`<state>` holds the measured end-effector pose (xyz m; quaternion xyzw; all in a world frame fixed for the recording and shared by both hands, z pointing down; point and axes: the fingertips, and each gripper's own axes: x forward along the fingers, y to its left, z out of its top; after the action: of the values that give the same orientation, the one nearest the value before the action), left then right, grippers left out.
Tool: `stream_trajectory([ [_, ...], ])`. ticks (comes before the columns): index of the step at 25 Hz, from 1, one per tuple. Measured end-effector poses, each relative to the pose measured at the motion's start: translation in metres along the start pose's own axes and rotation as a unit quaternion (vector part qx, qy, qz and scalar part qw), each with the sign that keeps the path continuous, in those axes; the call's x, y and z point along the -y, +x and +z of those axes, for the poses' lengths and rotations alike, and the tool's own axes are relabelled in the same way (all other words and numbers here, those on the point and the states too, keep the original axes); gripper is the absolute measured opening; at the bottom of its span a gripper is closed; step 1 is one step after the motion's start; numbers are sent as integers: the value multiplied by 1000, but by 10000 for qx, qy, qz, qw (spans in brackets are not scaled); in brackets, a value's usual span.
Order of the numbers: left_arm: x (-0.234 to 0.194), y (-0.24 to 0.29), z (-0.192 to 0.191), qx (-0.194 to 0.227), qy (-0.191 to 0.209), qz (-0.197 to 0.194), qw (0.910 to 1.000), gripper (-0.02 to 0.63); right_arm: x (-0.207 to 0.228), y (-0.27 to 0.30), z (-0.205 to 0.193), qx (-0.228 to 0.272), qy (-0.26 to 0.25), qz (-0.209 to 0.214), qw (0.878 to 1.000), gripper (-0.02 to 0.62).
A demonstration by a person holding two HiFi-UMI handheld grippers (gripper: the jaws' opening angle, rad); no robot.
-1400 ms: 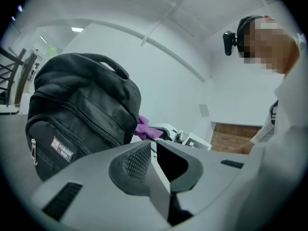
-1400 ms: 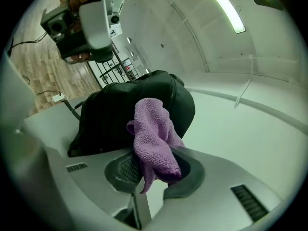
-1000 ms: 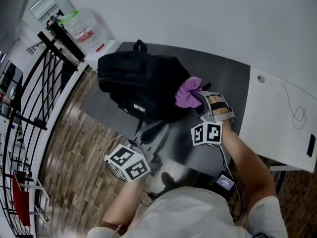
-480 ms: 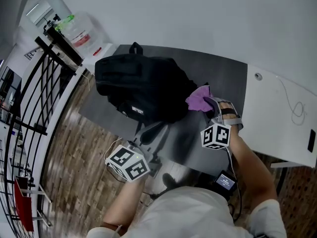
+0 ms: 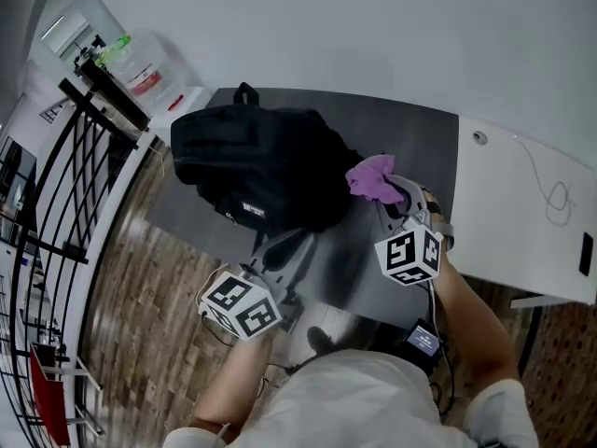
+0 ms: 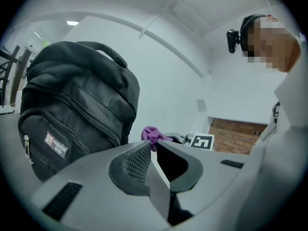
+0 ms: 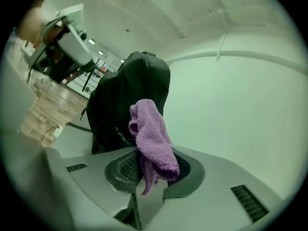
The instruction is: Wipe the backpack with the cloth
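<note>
A black backpack (image 5: 256,161) lies on the grey table (image 5: 410,138); it also fills the left of the left gripper view as the backpack (image 6: 72,109). My right gripper (image 5: 392,194) is shut on a purple cloth (image 5: 371,177) just off the bag's right side. In the right gripper view the cloth (image 7: 151,138) hangs bunched out of the right gripper (image 7: 149,170), with the backpack (image 7: 127,100) behind it. My left gripper (image 5: 280,250) is near the table's front edge below the bag. The left gripper (image 6: 150,148) is shut with nothing in it.
A white desk (image 5: 522,213) with a thin cable adjoins the table on the right. A black railing (image 5: 84,157) and a clear container (image 5: 140,63) stand at the left. Wood floor (image 5: 140,325) lies below the table's front edge.
My right gripper has carried the cloth rightward off the backpack's right side, and it now sits just beside the bag. The left gripper has stayed put.
</note>
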<state>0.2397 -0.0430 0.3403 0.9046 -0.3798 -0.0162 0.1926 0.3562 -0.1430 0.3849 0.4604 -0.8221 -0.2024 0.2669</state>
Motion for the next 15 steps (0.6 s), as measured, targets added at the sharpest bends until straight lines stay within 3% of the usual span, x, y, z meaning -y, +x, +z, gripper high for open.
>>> stream_trajectory([
  [3, 0, -1, -1, -8, 23, -26, 10000, 21, -6, 10, 5, -81, 1443, 395, 9887, 87],
  [5, 0, -2, -2, -19, 25, -22, 10000, 21, -16, 19, 9, -91, 2332, 757, 9694, 87],
  [7, 0, -4, -2, -25, 19, 4, 10000, 21, -27, 28, 21, -51, 2872, 1087, 9517, 87],
  [10, -1, -9, -3, -33, -11, 93, 10000, 21, -33, 43, 36, -85, 3050, 1214, 9446, 87],
  [15, -2, -18, -3, 2, -1, 141, 9999, 21, -50, 60, 56, -129, 2804, 1387, 9497, 87],
])
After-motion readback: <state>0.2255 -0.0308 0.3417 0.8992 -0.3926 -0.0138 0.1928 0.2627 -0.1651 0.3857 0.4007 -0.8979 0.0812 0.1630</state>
